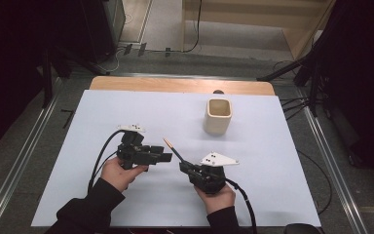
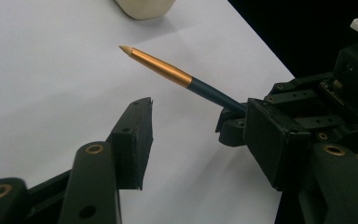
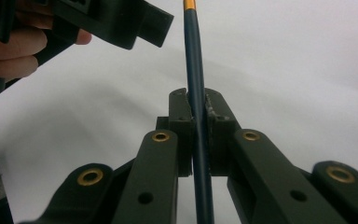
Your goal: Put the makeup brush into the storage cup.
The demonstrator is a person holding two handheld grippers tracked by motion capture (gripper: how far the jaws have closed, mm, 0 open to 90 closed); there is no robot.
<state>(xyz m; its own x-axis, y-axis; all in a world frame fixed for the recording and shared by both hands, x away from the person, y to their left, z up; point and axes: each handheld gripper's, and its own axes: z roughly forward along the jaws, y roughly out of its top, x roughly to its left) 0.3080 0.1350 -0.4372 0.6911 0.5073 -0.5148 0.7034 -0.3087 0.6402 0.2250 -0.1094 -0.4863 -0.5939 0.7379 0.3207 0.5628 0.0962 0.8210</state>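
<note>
A pen with a dark blue barrel and a gold tapered end points up and to the left over the white table top. My right gripper is shut on its barrel. In the right gripper view the pads press on the pen from both sides. My left gripper stands just left of the pen, open, with nothing between its fingers. From the left gripper view, the pen rises past the gap of the left gripper, and the right gripper holds it behind my right jaw.
A cream square cup stands upright at the back right of the white sheet, with its base at the top of the left gripper view. Black cables trail from both grippers toward the near edge. Metal rails run along both sides of the table.
</note>
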